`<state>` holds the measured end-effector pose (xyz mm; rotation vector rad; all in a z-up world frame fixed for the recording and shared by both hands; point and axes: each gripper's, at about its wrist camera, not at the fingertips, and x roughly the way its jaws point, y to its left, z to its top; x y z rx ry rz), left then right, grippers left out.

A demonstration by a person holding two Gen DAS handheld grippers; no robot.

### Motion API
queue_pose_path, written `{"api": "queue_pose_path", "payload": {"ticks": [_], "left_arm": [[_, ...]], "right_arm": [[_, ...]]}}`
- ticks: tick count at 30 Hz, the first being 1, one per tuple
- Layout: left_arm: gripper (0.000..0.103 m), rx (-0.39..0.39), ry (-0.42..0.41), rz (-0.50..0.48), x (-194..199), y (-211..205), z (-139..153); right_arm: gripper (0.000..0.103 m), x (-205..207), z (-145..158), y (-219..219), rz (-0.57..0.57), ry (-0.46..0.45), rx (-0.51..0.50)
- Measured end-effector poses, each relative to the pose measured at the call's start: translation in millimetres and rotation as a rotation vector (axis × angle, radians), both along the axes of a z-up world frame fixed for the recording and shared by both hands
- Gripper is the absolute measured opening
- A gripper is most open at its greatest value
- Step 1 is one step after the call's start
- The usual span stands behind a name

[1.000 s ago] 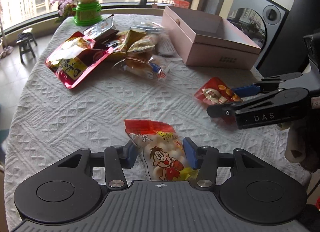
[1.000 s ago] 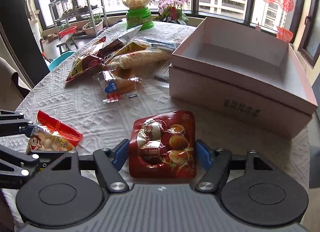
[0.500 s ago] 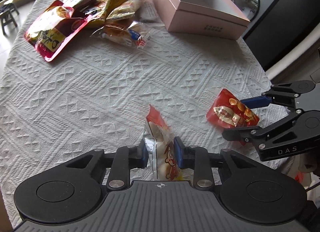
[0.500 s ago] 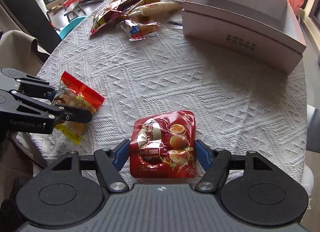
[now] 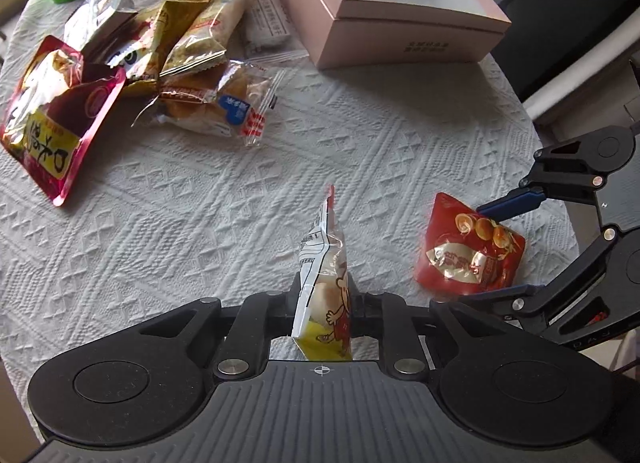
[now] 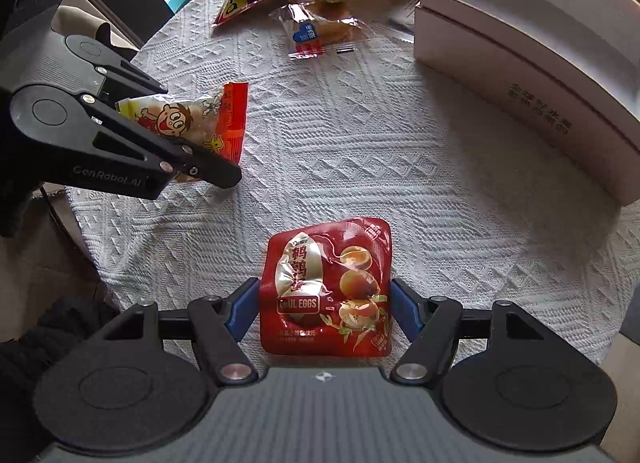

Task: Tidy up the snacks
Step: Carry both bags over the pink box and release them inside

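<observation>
The left gripper [image 5: 323, 297] is closing its jaws on a cartoon-printed bag of white puffs [image 5: 326, 283], pinched edge-on above the white textured tablecloth [image 5: 200, 223]. The right gripper [image 6: 324, 305] clasps a flat red quail-egg pouch [image 6: 326, 287] by both side edges.

tablecloth [image 6: 400, 167]: white woven cloth, raised rough pattern | quail egg pouch [image 6: 326, 287]: glossy red plastic | box [image 6: 532, 23] beyond pouch: matt pink card

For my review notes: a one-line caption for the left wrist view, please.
Left gripper closing on a cartoon snack packet, right gripper straddling the red quail egg pouch, pink box beyond.
</observation>
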<state>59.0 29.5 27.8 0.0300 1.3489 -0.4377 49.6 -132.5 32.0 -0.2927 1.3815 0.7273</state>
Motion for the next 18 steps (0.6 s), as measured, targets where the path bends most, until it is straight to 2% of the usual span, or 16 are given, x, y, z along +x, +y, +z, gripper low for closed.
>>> {"api": "queue_pose_path", "payload": {"ticks": [2, 5, 7, 11, 14, 18], "left_arm": [[0.021, -0.008, 0.036, 0.021, 5, 2, -1], [0.021, -0.023, 0.061, 0.061, 7, 8, -1], [0.02, -0.027, 0.089, 0.092, 11, 8, -3], [0.02, 0.0, 0.144, 0.101, 15, 7, 7], [0.02, -0.005, 0.212, 0.113, 18, 0, 23], [0.02, -0.024, 0.265, 0.165, 24, -11, 60]], "right_arm": [[0.069, 8, -1, 8, 0.035, 0.054, -0.049], [0.069, 14, -2, 16, 0.051, 0.081, -0.087], [0.069, 15, -1, 16, 0.062, 0.095, -0.068], [0.069, 22, -3, 8, 0.002, 0.187, -0.057], [0.068, 25, 8, -5, -0.036, 0.204, -0.045], [0.068, 36, 31, -30, -0.107, 0.27, 0.022]]}}
